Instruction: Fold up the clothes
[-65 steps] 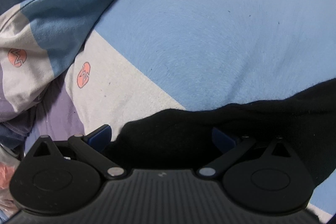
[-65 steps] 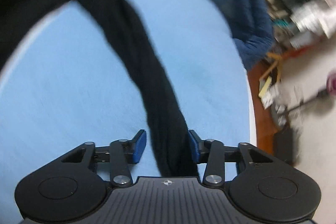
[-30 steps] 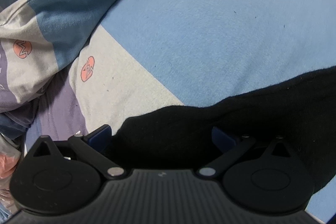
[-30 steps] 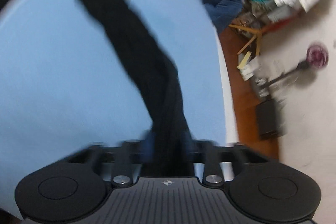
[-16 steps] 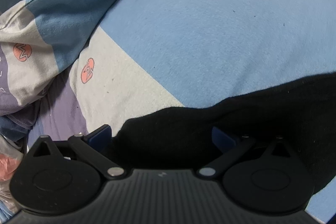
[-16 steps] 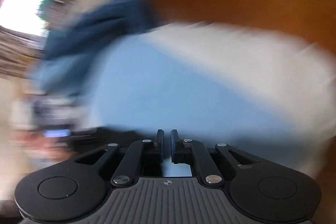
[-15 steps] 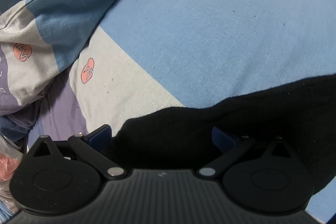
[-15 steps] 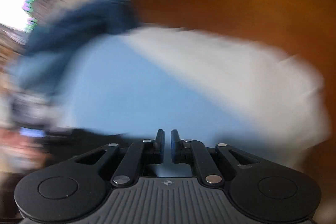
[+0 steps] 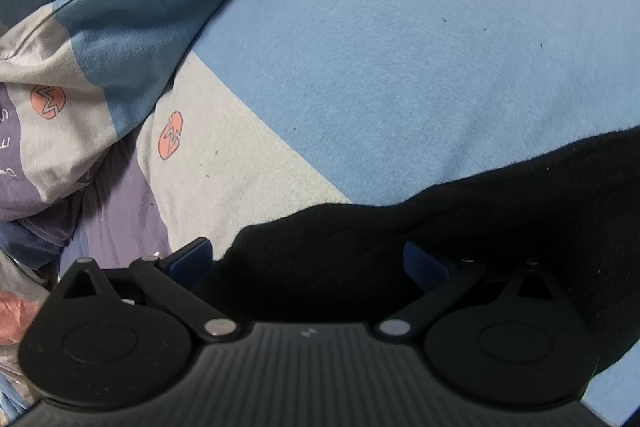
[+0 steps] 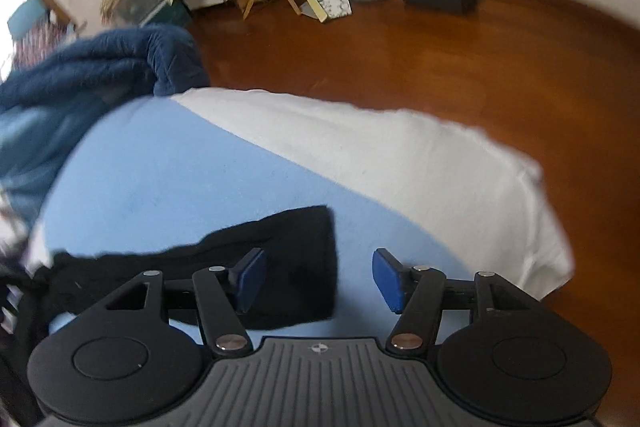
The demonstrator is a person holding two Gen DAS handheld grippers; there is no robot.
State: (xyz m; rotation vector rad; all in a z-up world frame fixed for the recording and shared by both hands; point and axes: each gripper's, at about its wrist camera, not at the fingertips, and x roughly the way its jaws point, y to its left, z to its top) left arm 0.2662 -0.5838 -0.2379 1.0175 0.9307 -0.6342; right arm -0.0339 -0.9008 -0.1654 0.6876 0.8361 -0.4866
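The right gripper (image 10: 319,279) now has its blue pads spread wide apart and holds nothing. Half a second ago they were nearly together, and a second ago they were clamped on a twisted rope of the black garment (image 10: 280,267). That end of the garment now lies flat on the light blue bedsheet (image 10: 168,171), with a squared edge just under and between the open fingers, mostly beneath the left one. The view has swung from looking along the bed to looking over its white edge (image 10: 400,155) at the wooden floor (image 10: 460,67), with a dark blue blanket (image 10: 112,63) bunched at the upper left.

The left gripper (image 9: 307,263) is as it was throughout: fingers wide apart, resting over the black garment (image 9: 340,251), which fills the gap between them without being pinched. The cloth's edge across the bedsheet (image 9: 400,67) has barely shifted. The patterned quilt (image 9: 120,27) stays heaped at the left.
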